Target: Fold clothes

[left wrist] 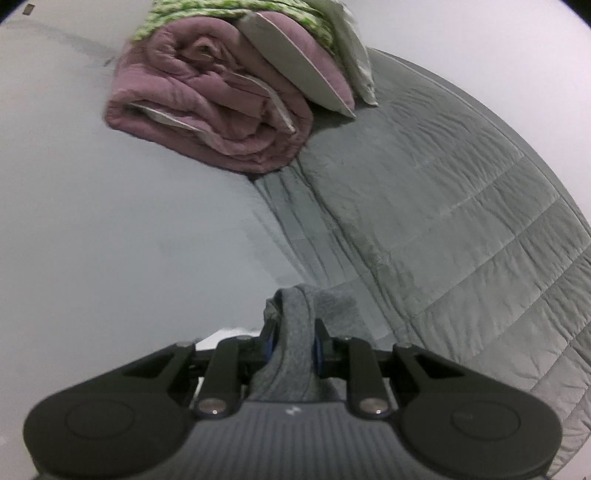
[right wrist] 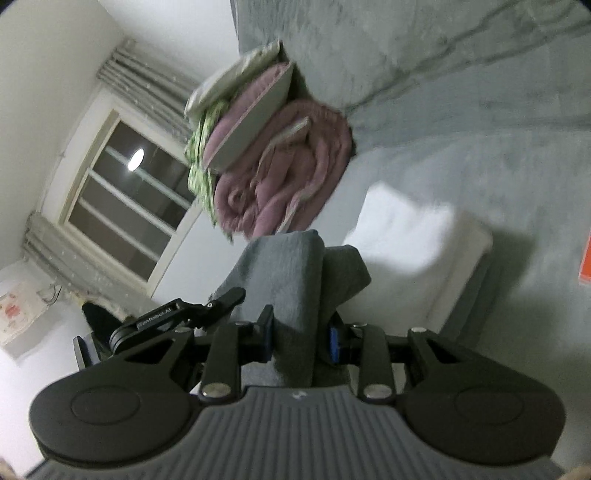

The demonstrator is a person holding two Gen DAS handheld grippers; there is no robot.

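A grey knit garment (left wrist: 332, 299) hangs bunched between the two hand-held grippers. In the left wrist view my left gripper (left wrist: 293, 332) is shut on a thick fold of it, and the cloth runs back over the gripper body. In the right wrist view my right gripper (right wrist: 299, 332) is shut on another fold of the same grey garment (right wrist: 284, 266), which stands up past the fingertips. The black body of the left gripper (right wrist: 159, 317) shows just to the left, with one finger touching the cloth. Both grippers are lifted above the bed.
A rolled pink quilt (left wrist: 207, 107) lies on the bed with a green-and-white patterned cloth (left wrist: 229, 11) and a pale pillow behind it. A grey quilted bedcover (left wrist: 461, 206) spreads to the right. A white folded item (right wrist: 402, 236), a dark window (right wrist: 125, 195) and an orange object (right wrist: 585, 258) also show.
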